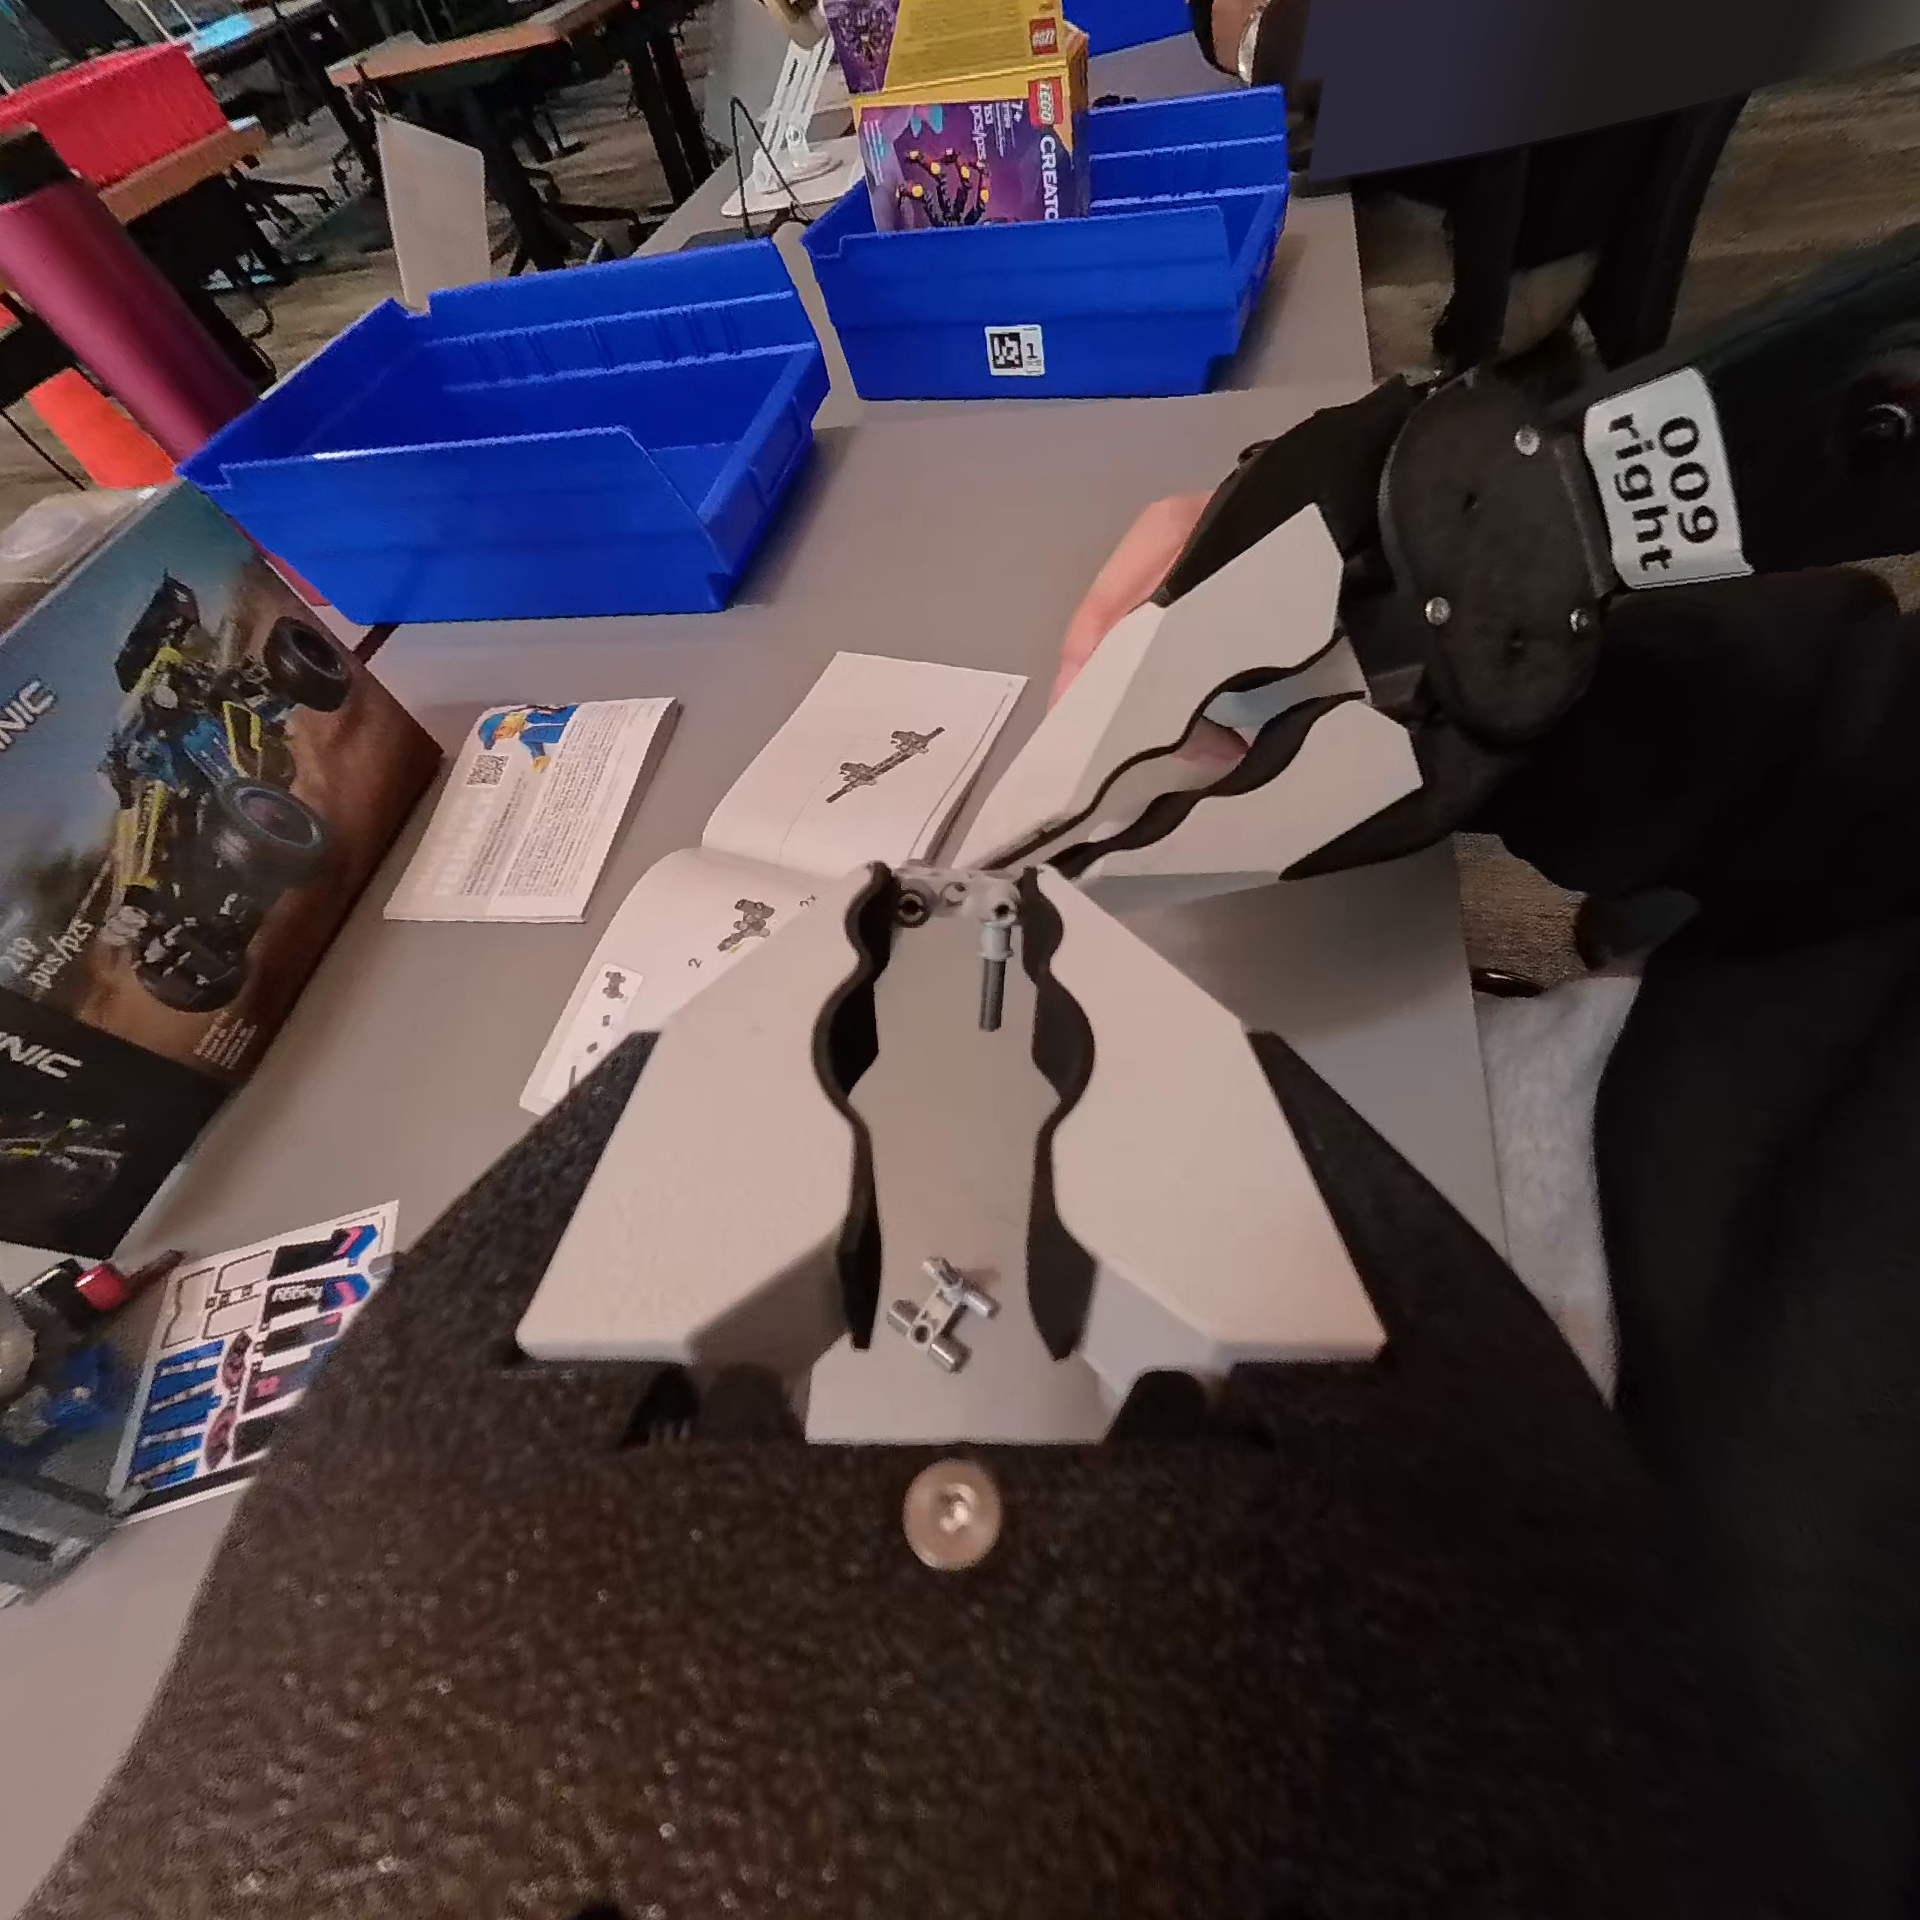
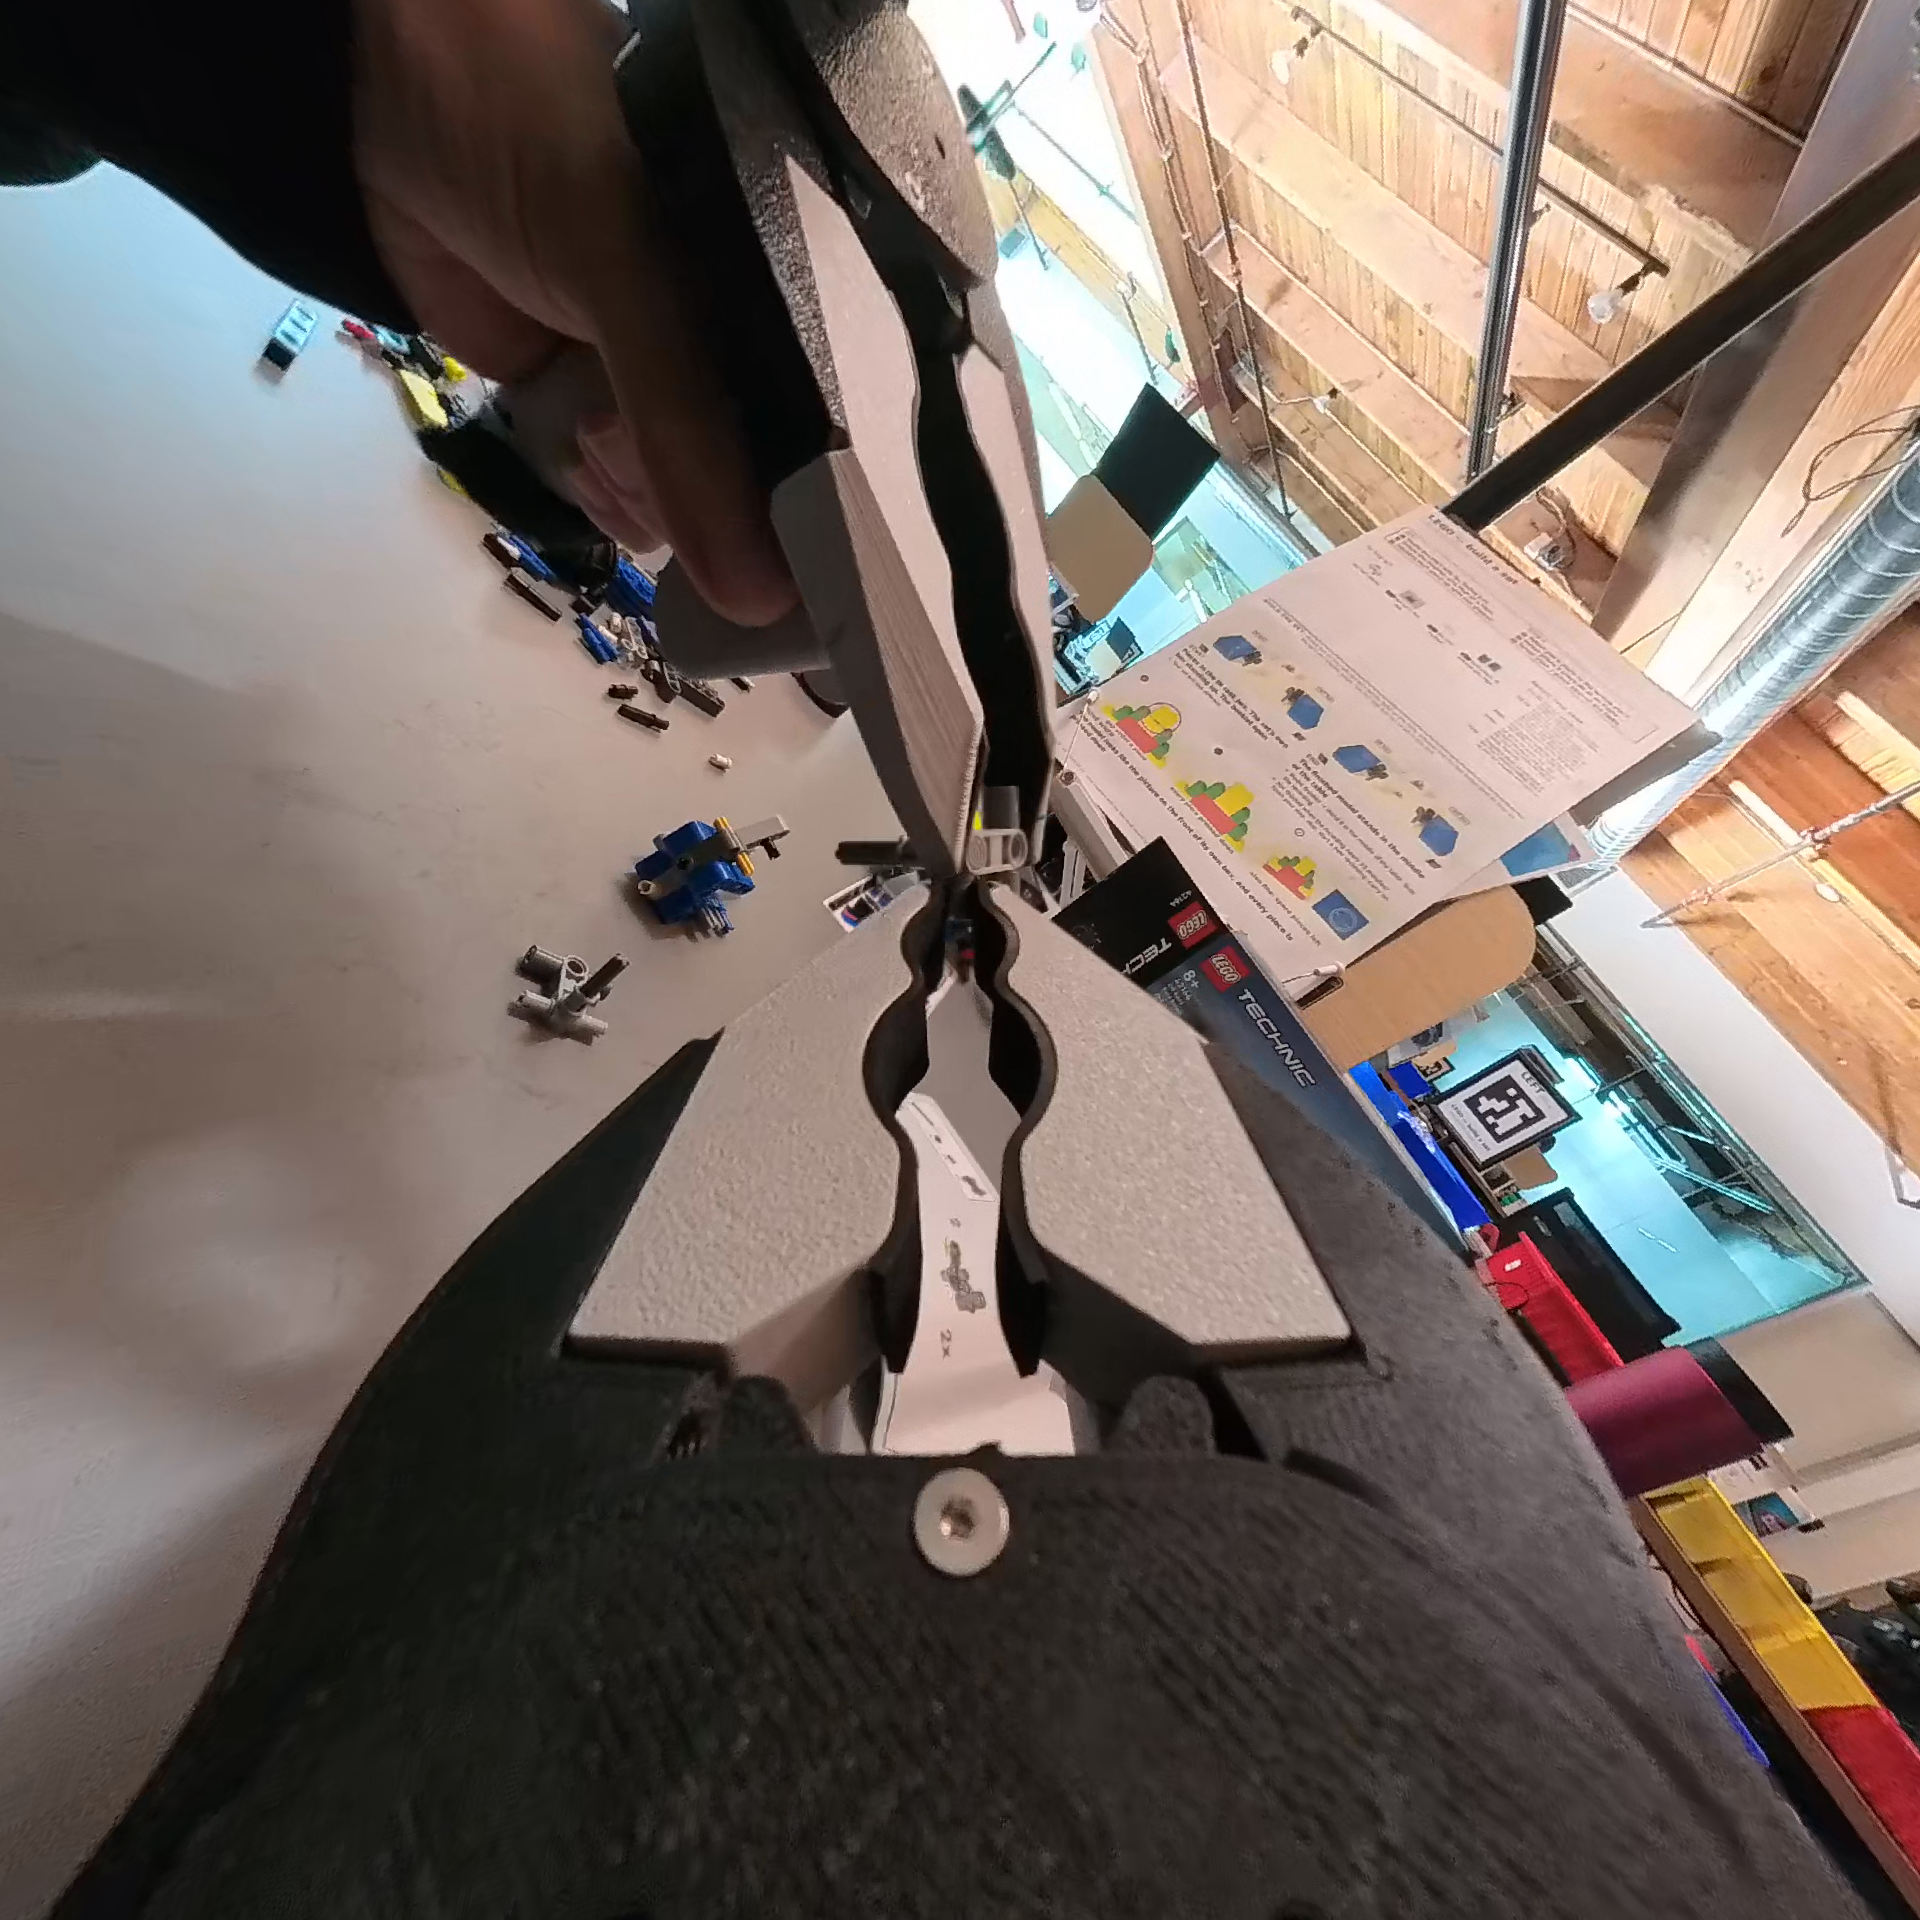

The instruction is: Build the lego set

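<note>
My left gripper (image 1: pixel 956 883) is shut on a small grey connector assembly (image 1: pixel 961 896), from which a grey axle (image 1: pixel 992 977) hangs down. It holds the assembly above the open instruction booklet (image 1: pixel 883 769). My right gripper (image 1: pixel 1034 860) comes in from the right, its tips closed together and touching the assembly's right end. In the right wrist view my right gripper (image 2: pixel 961 914) meets the left gripper's tips head on at the grey assembly (image 2: pixel 997 847). I cannot tell if anything sits between the right tips. A second grey assembly (image 1: pixel 940 1320) lies on the table (image 1: pixel 935 520).
Two blue bins (image 1: pixel 520 457) and a purple set box (image 1: pixel 966 156) stand at the back. The car set box (image 1: pixel 177 790), a leaflet (image 1: pixel 540 810) and a sticker sheet (image 1: pixel 249 1351) lie on the left. A blue sub-assembly (image 2: pixel 691 868) and loose parts (image 2: pixel 623 623) lie on the table. Only a small space, under 4 cm, lies between the two pairs of fingers. From either gripper's tips it is about 15 cm to the blue sub-assembly (image 2: pixel 691 868).
</note>
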A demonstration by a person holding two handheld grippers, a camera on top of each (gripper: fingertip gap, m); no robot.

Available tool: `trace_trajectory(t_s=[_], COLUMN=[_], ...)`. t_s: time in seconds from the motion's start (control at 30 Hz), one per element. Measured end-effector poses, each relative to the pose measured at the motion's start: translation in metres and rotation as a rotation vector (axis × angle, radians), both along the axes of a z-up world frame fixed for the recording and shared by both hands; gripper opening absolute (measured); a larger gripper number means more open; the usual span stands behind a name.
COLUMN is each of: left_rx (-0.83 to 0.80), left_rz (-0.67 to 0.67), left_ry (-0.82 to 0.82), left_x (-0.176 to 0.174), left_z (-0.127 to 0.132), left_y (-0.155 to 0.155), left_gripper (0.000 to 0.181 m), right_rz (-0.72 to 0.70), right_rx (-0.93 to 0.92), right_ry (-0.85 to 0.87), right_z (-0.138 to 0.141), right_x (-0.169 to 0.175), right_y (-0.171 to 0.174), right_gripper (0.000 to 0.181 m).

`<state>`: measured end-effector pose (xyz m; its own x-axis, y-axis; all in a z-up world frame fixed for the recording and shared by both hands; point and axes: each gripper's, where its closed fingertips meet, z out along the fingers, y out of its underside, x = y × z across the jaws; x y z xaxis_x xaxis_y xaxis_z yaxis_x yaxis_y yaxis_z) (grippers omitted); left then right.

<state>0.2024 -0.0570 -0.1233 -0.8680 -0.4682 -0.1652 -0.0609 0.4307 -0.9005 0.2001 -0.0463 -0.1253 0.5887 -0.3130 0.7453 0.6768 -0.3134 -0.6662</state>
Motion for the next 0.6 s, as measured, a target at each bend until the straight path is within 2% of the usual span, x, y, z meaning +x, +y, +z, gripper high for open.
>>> trace_trajectory(t_s=[0.03,0.47,0.6], left_rx=[0.004,0.038,0.028], left_rz=[0.001,0.012,0.008], left_ry=[-0.003,-0.034,-0.01], left_x=[-0.0001,0.0009,0.0015], left_z=[0.0,-0.001,-0.0024], left_y=[0.0,0.0003,0.0028], left_gripper=[0.023,0.021,0.021], right_rz=[0.001,0.01,0.07], right_rx=[0.007,-0.009,-0.007], right_ry=[0.001,0.002,0.042], right_z=[0.0009,-0.0013,-0.002], right_x=[-0.0001,-0.0003,-0.0043], right_y=[-0.0001,-0.001,-0.0038], right_gripper=[0.002,0.002,0.008])
